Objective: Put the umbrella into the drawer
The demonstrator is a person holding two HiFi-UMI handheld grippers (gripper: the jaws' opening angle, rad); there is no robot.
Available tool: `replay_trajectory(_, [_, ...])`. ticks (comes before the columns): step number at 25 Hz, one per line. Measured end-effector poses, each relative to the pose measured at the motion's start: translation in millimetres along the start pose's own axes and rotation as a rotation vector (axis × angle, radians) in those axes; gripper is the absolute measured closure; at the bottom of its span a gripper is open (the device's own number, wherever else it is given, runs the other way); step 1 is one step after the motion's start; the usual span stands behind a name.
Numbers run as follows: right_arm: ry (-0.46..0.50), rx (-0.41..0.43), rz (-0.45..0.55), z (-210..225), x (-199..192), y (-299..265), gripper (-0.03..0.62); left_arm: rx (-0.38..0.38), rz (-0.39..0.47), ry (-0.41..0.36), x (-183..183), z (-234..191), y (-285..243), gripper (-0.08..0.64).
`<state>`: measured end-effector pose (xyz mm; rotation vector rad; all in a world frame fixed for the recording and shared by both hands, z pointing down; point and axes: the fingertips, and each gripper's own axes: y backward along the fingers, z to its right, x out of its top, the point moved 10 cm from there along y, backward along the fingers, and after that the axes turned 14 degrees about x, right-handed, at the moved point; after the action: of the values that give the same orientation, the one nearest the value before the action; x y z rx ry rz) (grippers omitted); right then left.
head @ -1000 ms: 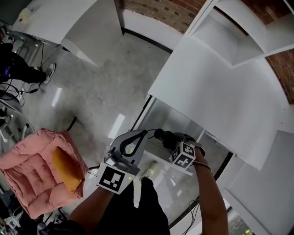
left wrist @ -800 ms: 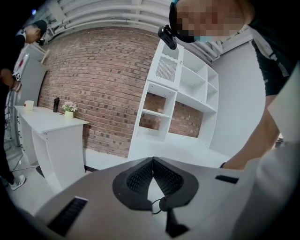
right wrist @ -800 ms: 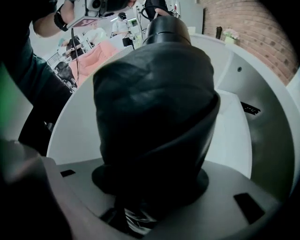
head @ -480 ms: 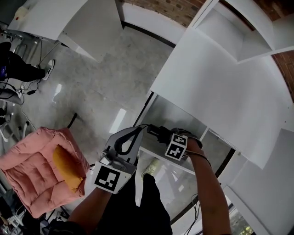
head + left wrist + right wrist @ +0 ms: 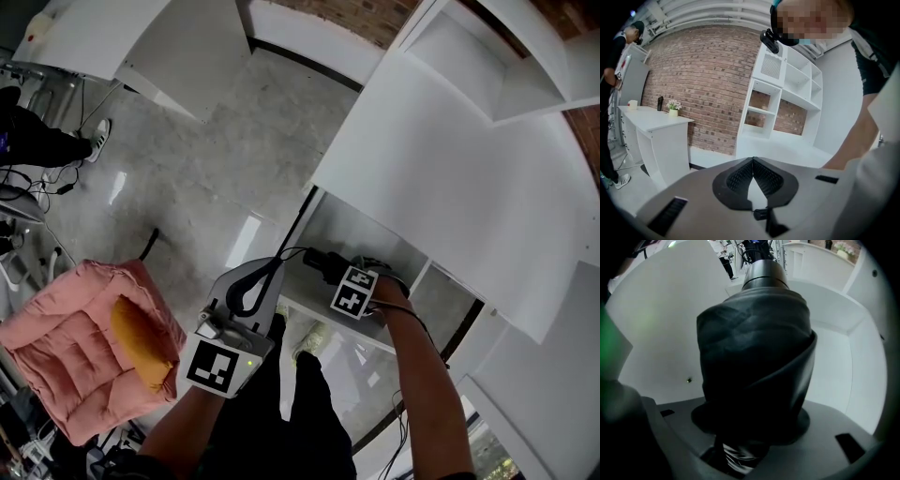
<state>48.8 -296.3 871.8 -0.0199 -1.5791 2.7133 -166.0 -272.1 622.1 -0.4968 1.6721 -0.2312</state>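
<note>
The umbrella (image 5: pixel 754 362), black & folded, is filling the middle of the right gripper view, w/ its round dark end cap pointing away toward top centre. The right hand-held gripper (image 5: pixel 752 423) is pinching it at the bottom of the frame, jaws standing wide w/ bunched fabric squeezed between them. Behind it the white inner walls of the drawer (image 5: pixel 843 366) are showing.

In the head view the umbrella (image 5: pixel 321 262) is sitting just right of centre, over the left part of the open drawer (image 5: pixel 366 230) and angling down into it. Whether its far end is touching the drawer floor can't be told from here. The right hand-held gripper (image 5: pixel 333 272) is gripping it from the lower-right side.

The left hand-held gripper (image 5: pixel 277 269) is hovering just left of the umbrella, at the drawer's left edge. Its jaws are pressed together at the tips w/ nothing between them, as the left gripper view is showing (image 5: pixel 752 160).

The white cabinet top (image 5: pixel 450 159) is spreading over the upper right of the head view. A pink cushion (image 5: pixel 66 366) w/ an orange item (image 5: pixel 141 342) on it is lying at lower left.

In the left gripper view, a brick wall (image 5: pixel 708 79) & white shelf unit (image 5: pixel 787 93) are standing at centre, and a white tabletop (image 5: pixel 656 124) at left is carrying a small plant (image 5: pixel 672 107).
</note>
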Motion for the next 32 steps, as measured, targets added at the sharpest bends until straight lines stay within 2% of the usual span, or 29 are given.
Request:
replay_trajectory(9, [-0.037,0.055,-0.009,-2,7,-13,0.340,0.006,-0.003,-0.007,1,-8,-2,0.554])
replay_trajectory(17, [-0.049,0.037,0.022,-6,5,3,0.345,-0.003,0.005,-0.014,3,-6,3,0.554])
replay_trajectory(24, [-0.090,-0.004,0.097,-16,0,26,0.414,-0.031,0.004,-0.041,4,5,8,0.554])
replay_trajectory(25, [-0.102,-0.018,0.119,-18,-1,30,0.439,-0.038,-0.002,-0.044,4,7,8,0.554])
replay_trajectory(27, [-0.134,-0.062,0.175,-22,-4,43,0.542,-0.049,-0.014,-0.049,2,11,8,0.554])
replay_trajectory(28, [-0.155,-0.083,0.210,-25,-6,50,0.563,-0.053,-0.018,-0.050,1,13,8,0.555])
replay_trajectory(32, [-0.217,-0.118,0.337,-42,-12,82,0.578,-0.071,-0.026,-0.046,3,23,11,0.555])
